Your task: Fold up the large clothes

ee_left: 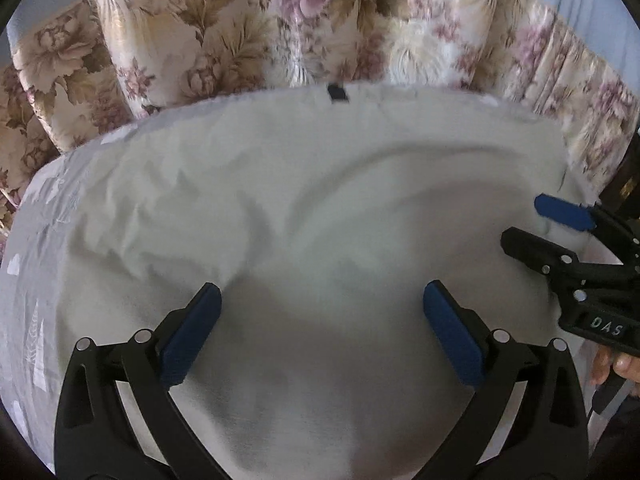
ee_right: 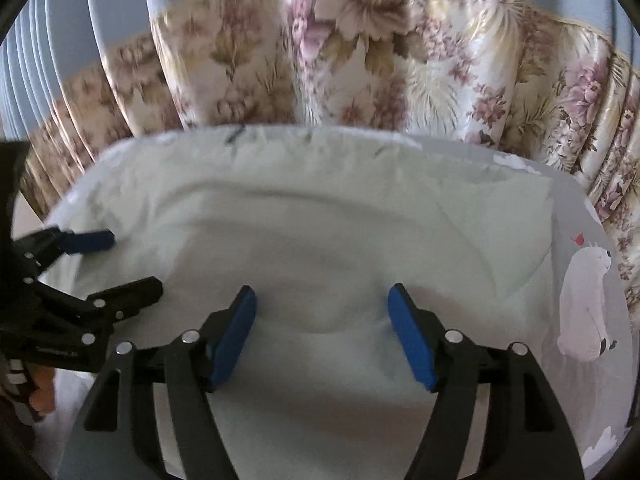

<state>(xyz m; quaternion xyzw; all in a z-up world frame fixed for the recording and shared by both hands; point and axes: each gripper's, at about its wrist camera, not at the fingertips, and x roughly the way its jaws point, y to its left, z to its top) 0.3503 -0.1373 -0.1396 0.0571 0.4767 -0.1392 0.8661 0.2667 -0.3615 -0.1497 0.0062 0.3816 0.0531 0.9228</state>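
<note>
Left wrist view. We look down along the left gripper (ee_left: 322,312), whose blue pads (ee_left: 192,332) stand wide apart with nothing between them; the tongs are released and hang above the cloth without pinching it. Below lies the pale garment (ee_left: 320,184), spread over the grey printed bedsheet (ee_left: 36,248) and reaching to the far edge of the bed, where a small dark tag (ee_left: 337,93) shows at its hem. We judge that the garment lies flat like this so that its edges can be found and lifted for a fold. A long crease runs across its upper half. Behind hangs the flowered curtain (ee_left: 224,28). At the right edge the right gripper (ee_left: 520,224) comes in over the same cloth, and fingers of a hand (ee_left: 620,364) show on its handle.

Right wrist view. We look along the right gripper (ee_right: 322,316); its pads (ee_right: 412,344) are parted, the cloth lies beneath them, and nothing is clamped. A soft ridge rises in the garment (ee_right: 320,208) just ahead of the pads; whether they touch it we cannot tell. The left gripper (ee_right: 132,260) enters from the left, its jaws also apart. The bedsheet (ee_right: 576,240), with a white bear printed on it, is bare on the right. With both tongs free and side by side over the middle, we judge that a fresh hold comes next.
</note>
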